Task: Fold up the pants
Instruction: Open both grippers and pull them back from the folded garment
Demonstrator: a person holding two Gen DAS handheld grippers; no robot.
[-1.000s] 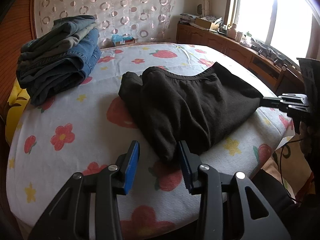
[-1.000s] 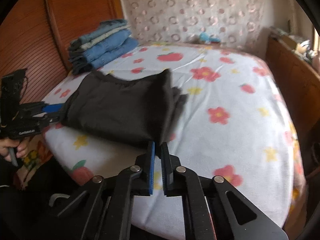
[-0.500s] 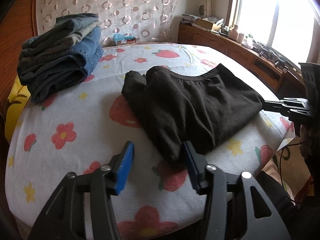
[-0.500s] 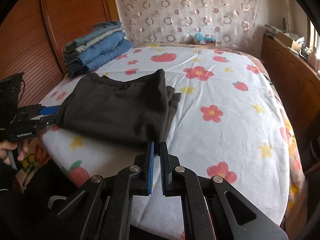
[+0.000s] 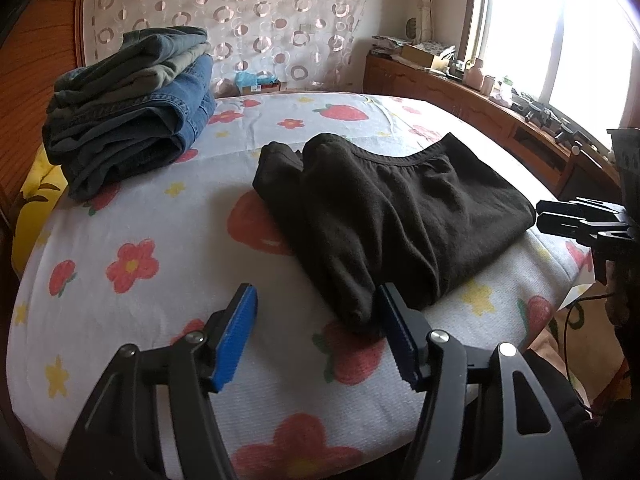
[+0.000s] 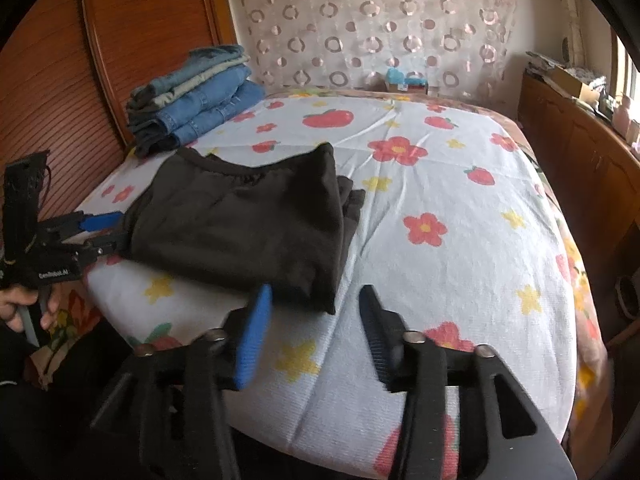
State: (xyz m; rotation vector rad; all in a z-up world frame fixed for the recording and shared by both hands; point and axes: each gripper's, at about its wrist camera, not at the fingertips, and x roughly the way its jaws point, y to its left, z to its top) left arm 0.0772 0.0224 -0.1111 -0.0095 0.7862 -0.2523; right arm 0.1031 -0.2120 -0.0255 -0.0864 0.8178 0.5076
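The folded black pants [image 5: 392,216] are seen centre frame, apparently unclamped between the just-opened left gripper [image 5: 316,332] and right gripper [image 6: 314,332], with bare bedsheet [image 6: 460,208] at right.

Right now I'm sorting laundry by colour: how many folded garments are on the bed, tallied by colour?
Black: 1, the folded black pants
Blue denim: 2, in the stack of jeans
Grey-blue: 1, atop that stack
Olive-grey: 1, inside that stack
Total: 5, though layers in the stack are hard to separate, so its count is approximate.
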